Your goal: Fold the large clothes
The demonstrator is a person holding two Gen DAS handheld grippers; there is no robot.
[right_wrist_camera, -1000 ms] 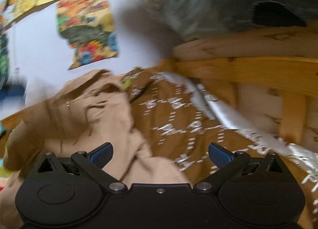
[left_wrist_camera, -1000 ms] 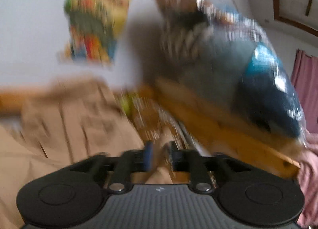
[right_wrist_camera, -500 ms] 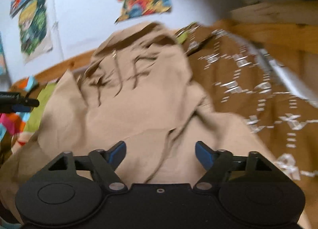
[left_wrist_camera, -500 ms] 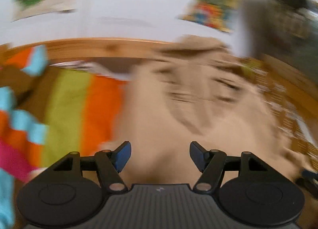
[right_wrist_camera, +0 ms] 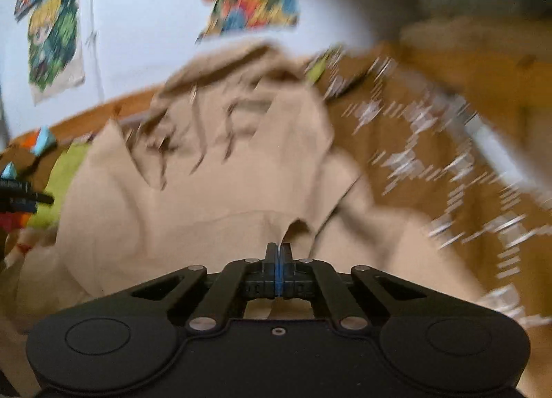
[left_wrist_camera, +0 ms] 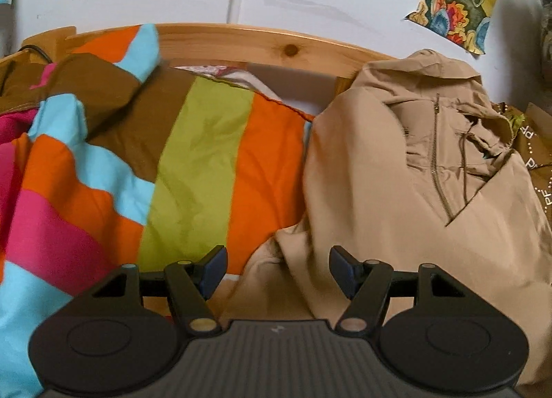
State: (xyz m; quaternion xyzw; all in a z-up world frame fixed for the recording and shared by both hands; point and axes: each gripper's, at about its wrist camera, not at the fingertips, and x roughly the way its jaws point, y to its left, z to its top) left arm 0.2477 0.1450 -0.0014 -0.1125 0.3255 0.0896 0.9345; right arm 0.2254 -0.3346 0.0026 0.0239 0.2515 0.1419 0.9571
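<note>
Your left hand-held gripper (left_wrist_camera: 277,268) is spread wide with nothing between its blue pads, poised just over the tan jacket (left_wrist_camera: 414,163) at its left edge. Your right hand-held gripper (right_wrist_camera: 277,253) is pressed together; the blur hides whether it pinches a fold of the jacket. The jacket lies spread on the bed, thin smooth cloth, its zip (left_wrist_camera: 435,156) and hood toward the wooden bed rail (left_wrist_camera: 262,46). Left of the jacket runs open striped duvet (left_wrist_camera: 193,156); right of it, brown patterned bedding (right_wrist_camera: 431,163).
</note>
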